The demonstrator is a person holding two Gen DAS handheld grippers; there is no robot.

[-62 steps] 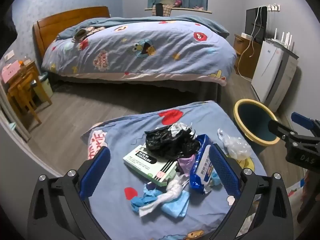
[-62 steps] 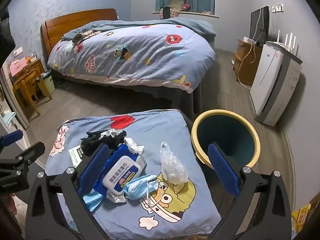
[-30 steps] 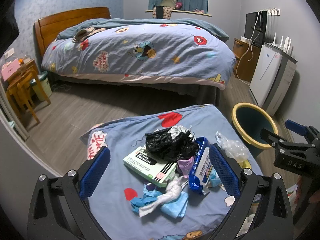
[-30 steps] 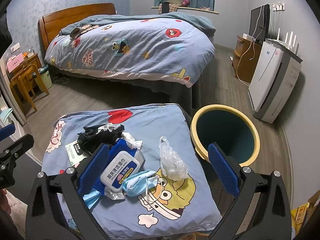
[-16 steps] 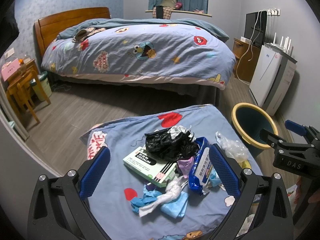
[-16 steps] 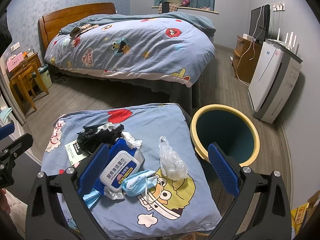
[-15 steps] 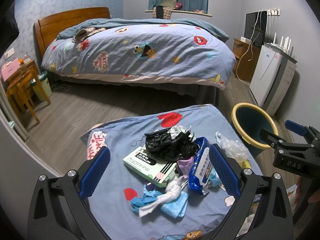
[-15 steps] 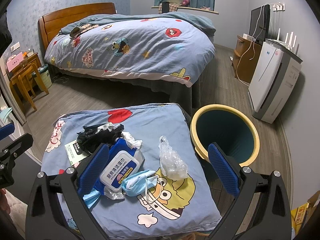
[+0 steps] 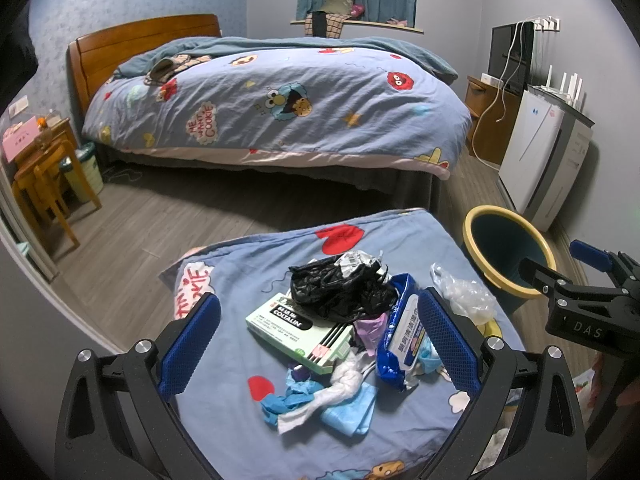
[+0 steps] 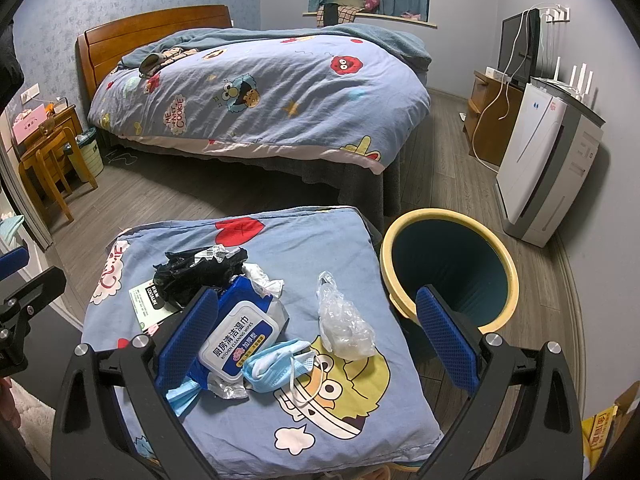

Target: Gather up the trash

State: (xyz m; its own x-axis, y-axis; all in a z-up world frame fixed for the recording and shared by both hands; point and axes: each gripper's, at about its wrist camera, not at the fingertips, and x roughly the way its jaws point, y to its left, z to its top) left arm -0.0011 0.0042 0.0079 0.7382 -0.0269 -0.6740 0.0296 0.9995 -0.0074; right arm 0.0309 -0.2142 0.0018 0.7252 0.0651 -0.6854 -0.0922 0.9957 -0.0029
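Trash lies on a small table under a blue cartoon cloth (image 9: 248,272): a black plastic bag (image 9: 340,288), a green and white box (image 9: 296,330), a blue wet-wipes pack (image 10: 236,340), a clear plastic bag (image 10: 344,324), a blue face mask (image 10: 276,364), white tissue and blue gloves (image 9: 320,396). A yellow-rimmed bin (image 10: 452,268) stands on the floor right of the table. My left gripper (image 9: 316,344) is open above the pile. My right gripper (image 10: 316,340) is open above the wipes, mask and clear bag. Both are empty.
A large bed (image 9: 280,100) stands behind the table across a strip of wood floor. A white appliance (image 10: 548,168) and a wooden cabinet (image 10: 488,120) line the right wall. Wooden chairs (image 9: 44,184) and a small bin stand at the left.
Both grippers have drifted slightly between 2.1 s and 1 s ago, then held still. Nothing was picked up or moved.
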